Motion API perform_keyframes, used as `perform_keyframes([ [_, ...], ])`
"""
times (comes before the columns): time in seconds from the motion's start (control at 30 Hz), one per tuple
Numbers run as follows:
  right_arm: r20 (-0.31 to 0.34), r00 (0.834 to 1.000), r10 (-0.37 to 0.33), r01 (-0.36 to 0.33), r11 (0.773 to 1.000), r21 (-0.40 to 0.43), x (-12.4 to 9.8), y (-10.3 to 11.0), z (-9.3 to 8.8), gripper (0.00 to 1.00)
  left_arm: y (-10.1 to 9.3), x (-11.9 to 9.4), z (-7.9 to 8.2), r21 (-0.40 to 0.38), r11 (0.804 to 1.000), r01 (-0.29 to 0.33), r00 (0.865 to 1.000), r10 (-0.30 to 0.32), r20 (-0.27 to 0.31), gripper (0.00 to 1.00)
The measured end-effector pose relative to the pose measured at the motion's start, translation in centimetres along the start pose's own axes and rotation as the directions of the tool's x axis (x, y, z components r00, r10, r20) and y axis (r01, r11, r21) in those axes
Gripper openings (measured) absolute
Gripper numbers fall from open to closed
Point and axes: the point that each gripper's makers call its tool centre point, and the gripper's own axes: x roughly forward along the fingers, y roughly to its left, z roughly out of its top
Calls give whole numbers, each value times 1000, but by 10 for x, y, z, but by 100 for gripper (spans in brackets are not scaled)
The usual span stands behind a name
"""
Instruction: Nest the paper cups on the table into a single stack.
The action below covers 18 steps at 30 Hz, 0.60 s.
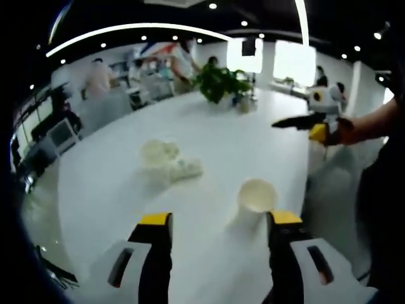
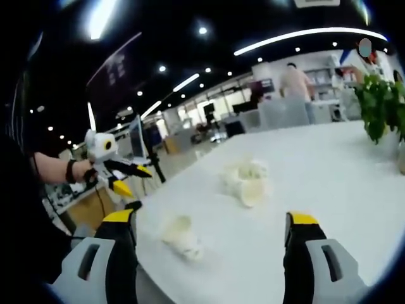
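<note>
The left gripper is hovering with jaws spread, released, a paper cup just ahead between them. The right gripper is likewise gaping, holding nothing. Approach step, I judge; closing on that cup comes next.

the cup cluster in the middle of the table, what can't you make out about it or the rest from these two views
- Cup cluster: left gripper view, blurred and washed out white on the white table; cup count unclear.
- Same cluster: right gripper view, cups overlap; nested or merely touching, cannot tell.
- Single paper cup: bottom blends into table glare.
- Right tool: small and far in left gripper view; jaw gap unclear there.
- Plant: cut off by the view's edge.
</note>
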Motion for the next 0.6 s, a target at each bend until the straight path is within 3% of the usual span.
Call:
perform_keyframes([
  [0.23,-22,1000,12,-13,1000,-17,6,1,0,96,19,-8,6,-33,998,-51,997,52,48,71],
  [0.5,-48,998,34,-35,999,-28,14,4,-4,97,27,-9,2,-77,993,-87,993,93,72,87],
  [0.6,-56,998,40,-42,999,-28,16,3,-6,98,31,-8,3,-101,989,-112,986,123,109,99],
])
